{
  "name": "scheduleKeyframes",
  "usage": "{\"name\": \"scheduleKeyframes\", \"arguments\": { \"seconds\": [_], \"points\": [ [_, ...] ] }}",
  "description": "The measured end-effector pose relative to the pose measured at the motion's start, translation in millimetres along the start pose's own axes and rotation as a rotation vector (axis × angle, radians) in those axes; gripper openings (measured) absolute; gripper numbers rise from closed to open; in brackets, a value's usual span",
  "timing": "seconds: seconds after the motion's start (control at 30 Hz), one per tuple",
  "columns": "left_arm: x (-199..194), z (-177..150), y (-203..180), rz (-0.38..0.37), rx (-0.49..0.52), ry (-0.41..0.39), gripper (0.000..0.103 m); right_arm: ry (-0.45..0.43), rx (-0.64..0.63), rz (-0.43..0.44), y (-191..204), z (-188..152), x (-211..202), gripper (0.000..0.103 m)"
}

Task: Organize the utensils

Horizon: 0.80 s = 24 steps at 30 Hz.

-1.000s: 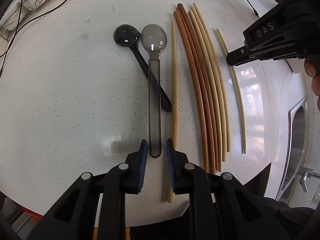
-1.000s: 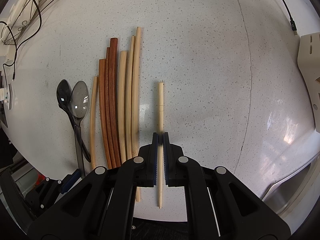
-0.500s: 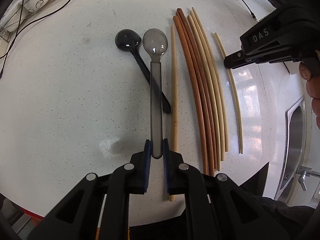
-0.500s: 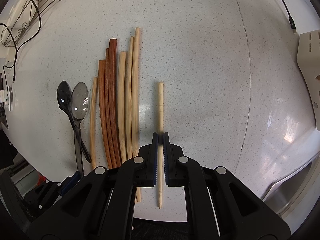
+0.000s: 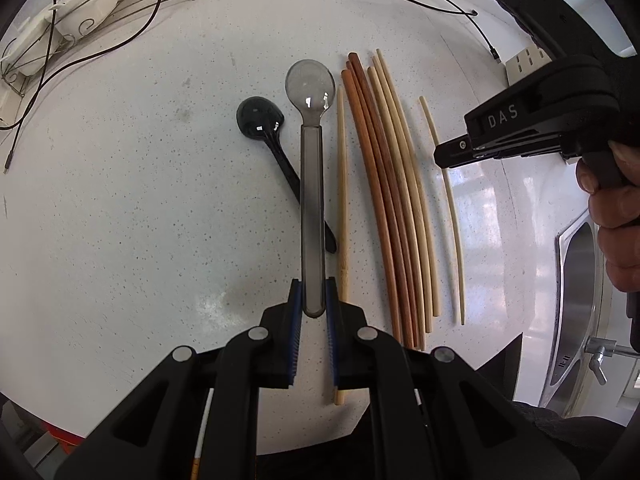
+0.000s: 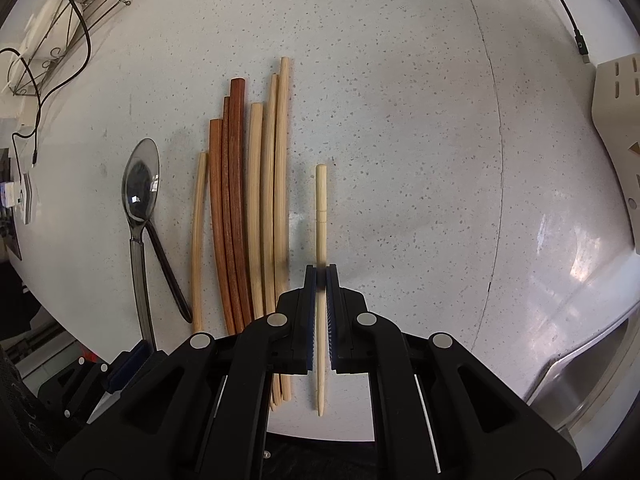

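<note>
Blue-padded jaws of the left gripper (image 5: 312,300) are pinched on the end of a smoky grey spoon (image 5: 311,184), whose handle runs straight away from the gripper to a rounded bowl at its far end. Under that handle lies a black spoon (image 5: 276,148), slanting off to the left with its bowl on the speckled white counter (image 5: 120,208). Just right of the grey spoon lies a single pale chopstick (image 5: 342,208), then a tight bundle of chopsticks (image 5: 394,200), reddish-brown ones on the left of it and light bamboo ones on the right, all lying lengthwise and side by side.

Right of the bundle, set a little apart, lies one thin cream chopstick (image 6: 320,208). The right gripper (image 6: 321,276) has its jaws closed nearly together on it, gripping it partway along its length, with the pointed end trailing back beneath the gripper. In the left wrist view a hand (image 5: 616,216) holds this gripper's handle at the right edge.

Farther out, a wire rack (image 5: 52,28) with white bowls sits at the counter's far left corner, black cables (image 5: 120,40) trail across the surface, and a steel sink (image 5: 580,300) borders the right side.
</note>
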<state>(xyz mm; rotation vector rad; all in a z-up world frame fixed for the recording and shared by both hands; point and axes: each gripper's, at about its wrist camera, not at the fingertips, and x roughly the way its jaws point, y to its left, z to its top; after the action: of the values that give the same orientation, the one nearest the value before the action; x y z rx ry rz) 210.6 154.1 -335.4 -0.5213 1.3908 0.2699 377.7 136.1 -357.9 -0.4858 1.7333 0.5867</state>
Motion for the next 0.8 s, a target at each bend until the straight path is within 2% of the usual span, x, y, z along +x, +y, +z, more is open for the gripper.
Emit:
{"name": "scheduleKeyframes", "arguments": {
  "seconds": [0.3,0.43,0.6,0.8],
  "points": [
    [-9.8,4.3,0.4,-0.011,0.021,-0.027,0.011,-0.032,0.035,0.009,-12.1,1.8,-16.0,0.005],
    [-17.3,9.7,-3.5,-0.016,0.036,-0.053,0.011,-0.063,0.045,0.019,-23.1,-7.7,-34.7,0.005],
    [-31.9,16.6,-11.3,-0.029,0.062,-0.109,0.011,-0.131,0.078,0.041,-36.4,-12.5,-68.4,0.005],
    [-55.2,32.1,-21.1,-0.050,0.106,-0.187,0.011,-0.252,0.111,0.061,-54.2,-28.4,-116.0,0.005]
  ]
}}
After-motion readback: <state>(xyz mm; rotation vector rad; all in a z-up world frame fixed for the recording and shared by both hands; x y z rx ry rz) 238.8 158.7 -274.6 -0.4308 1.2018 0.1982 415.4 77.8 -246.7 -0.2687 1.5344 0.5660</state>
